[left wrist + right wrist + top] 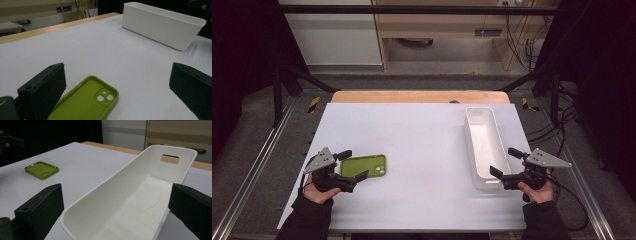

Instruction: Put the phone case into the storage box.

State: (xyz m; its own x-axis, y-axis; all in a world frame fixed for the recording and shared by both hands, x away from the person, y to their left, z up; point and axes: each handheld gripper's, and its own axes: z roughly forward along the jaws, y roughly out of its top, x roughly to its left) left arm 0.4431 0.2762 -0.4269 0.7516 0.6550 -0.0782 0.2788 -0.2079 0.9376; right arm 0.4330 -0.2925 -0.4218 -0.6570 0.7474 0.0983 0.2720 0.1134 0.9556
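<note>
A lime-green phone case (87, 102) lies hollow side up on the desk (422, 145), between the left gripper's (353, 165) wide-spread fingers; the right gripper's (506, 162) fingers gape wide too.

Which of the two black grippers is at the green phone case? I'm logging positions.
The left gripper: its open jaws flank the green phone case. The right gripper is at the white plastic bin.

Left of the white bin (483, 147) the counter (422, 130) lies bare for passage as far as the green phone case (363, 166), the lone low obstacle.
</note>
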